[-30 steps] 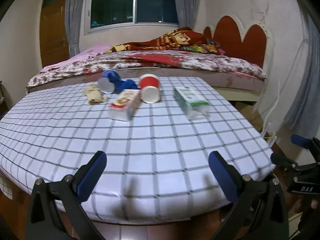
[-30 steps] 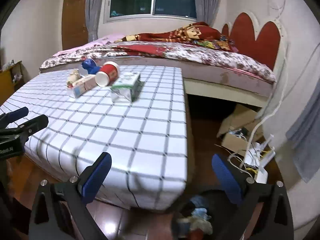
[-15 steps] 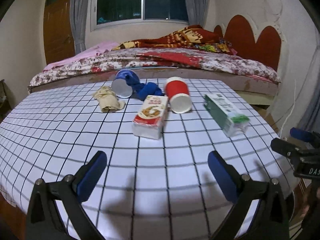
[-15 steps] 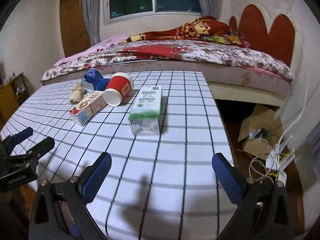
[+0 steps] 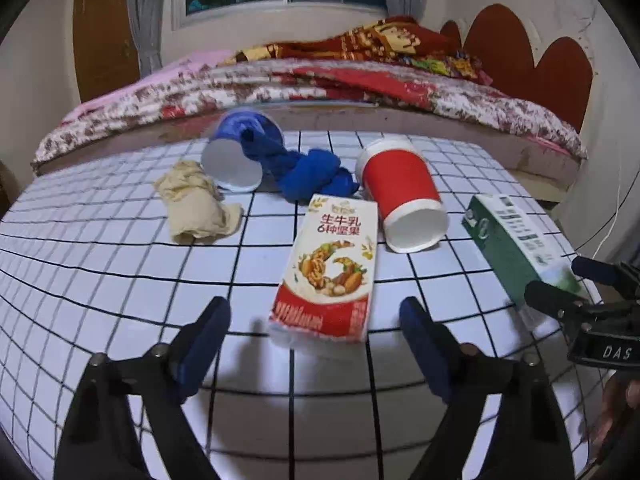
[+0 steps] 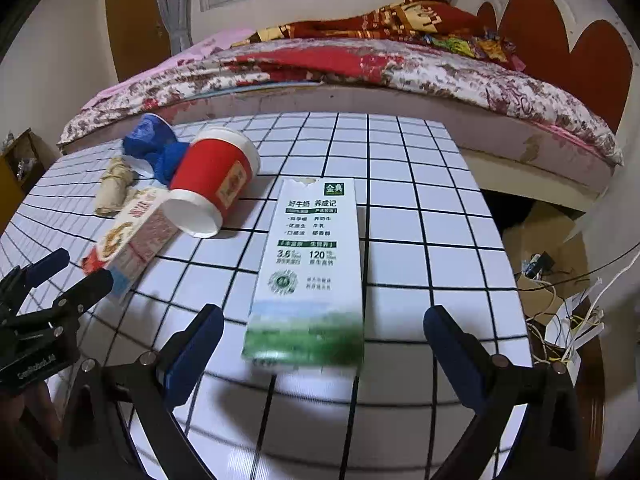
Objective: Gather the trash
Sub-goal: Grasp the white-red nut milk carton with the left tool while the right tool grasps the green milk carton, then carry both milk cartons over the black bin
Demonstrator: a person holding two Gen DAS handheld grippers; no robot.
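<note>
A: What has changed since a second ago?

B: Both grippers have come in over the table [image 5: 100, 264]; the trash that lay far off now sits close ahead of the fingers, and the floor beside the table has dropped out of the right wrist view's foreground.

A: Start at the fingers, then.

B: The left gripper [image 5: 314, 320] is spread wide and holds nothing. The red-and-white milk carton [image 5: 330, 268] lies flat, its near end just between and ahead of the blue pads, not touching them. The right gripper [image 6: 322, 328] is likewise spread wide and bare, with the green-and-white milk carton [image 6: 312, 268] lying flat, its near end in the gap between the pads.

A: And farther out?

B: Beyond the left fingers, a red paper cup [image 5: 404, 196] lies on its side, just right of the red-and-white carton, mouth towards the camera. I see nothing inside it. Ahead and left, a blue paper cup [image 5: 236, 152] lies tipped over too; a crumpled blue cloth [image 5: 308, 172] lies against it, and whether it reaches inside I cannot tell. Left of that is a crumpled beige paper [image 5: 196, 204].

A: Anything in the way?

B: Nothing lies between either gripper and its carton. The cartons lie apart, the red cup between their far ends. Behind the table is a bed [image 6: 400, 72] with a floral cover. Off right of the right fingers, on the floor, cardboard and tangled cables [image 6: 560, 280].
</note>
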